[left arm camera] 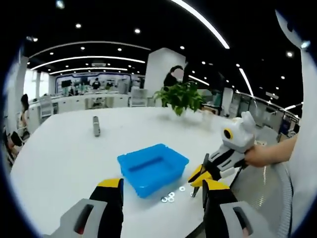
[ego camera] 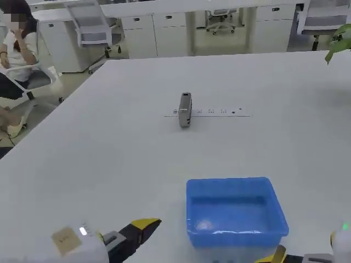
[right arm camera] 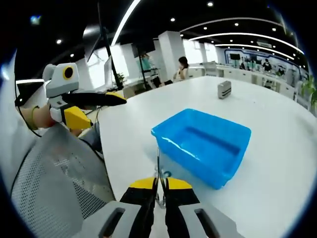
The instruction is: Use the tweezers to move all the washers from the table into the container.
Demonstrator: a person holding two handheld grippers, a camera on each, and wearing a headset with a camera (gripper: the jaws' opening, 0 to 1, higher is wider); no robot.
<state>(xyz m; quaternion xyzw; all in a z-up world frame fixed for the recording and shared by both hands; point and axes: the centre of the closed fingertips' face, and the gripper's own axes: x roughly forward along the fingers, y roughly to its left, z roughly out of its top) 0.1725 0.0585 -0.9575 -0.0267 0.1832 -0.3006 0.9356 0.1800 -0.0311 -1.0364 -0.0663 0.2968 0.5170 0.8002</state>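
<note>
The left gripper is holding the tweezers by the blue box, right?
No, the right gripper is holding the tweezers by the blue box. The right gripper view shows them pinched between its jaws; the left gripper is open with nothing in it.

table (ego camera: 109,159): white, wide
container (ego camera: 236,211): blue, on the table near its front edge
washers (left arm camera: 171,198): a few, just beside the container
grey box (ego camera: 185,109): near the table's middle
</note>
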